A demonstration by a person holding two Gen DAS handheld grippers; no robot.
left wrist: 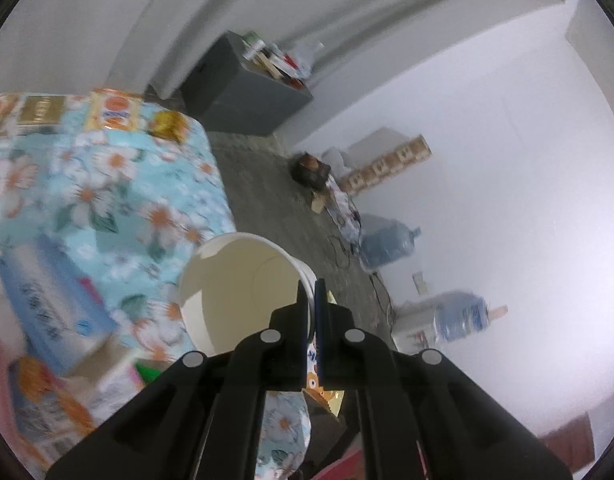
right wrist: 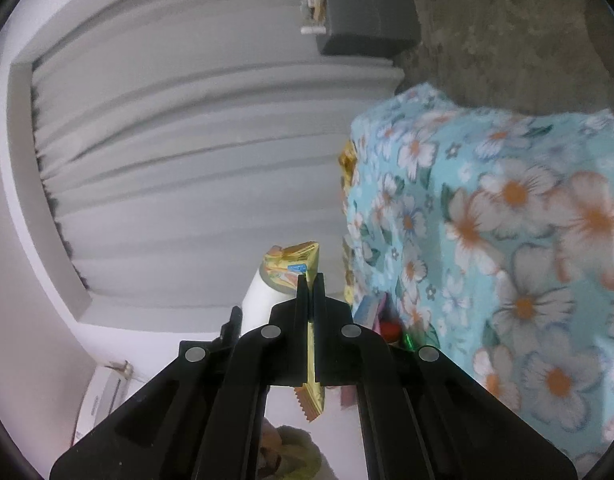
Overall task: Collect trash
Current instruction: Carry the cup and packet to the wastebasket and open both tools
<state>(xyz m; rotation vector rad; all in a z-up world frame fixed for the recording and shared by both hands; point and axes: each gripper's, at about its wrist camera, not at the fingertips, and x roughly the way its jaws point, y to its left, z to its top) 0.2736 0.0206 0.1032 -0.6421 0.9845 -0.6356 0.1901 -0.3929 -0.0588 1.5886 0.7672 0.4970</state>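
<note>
Left hand-held gripper (left wrist: 310,294) and right hand-held gripper (right wrist: 310,285) both clamped nearly closed.

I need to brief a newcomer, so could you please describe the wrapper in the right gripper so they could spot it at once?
Find the floral tablecloth, then look just left of its edge, before the grey curtain. The right gripper is shut on a wrapper: the only flat, shiny gold packet with a zigzag end, beside a plain white cup.
</note>
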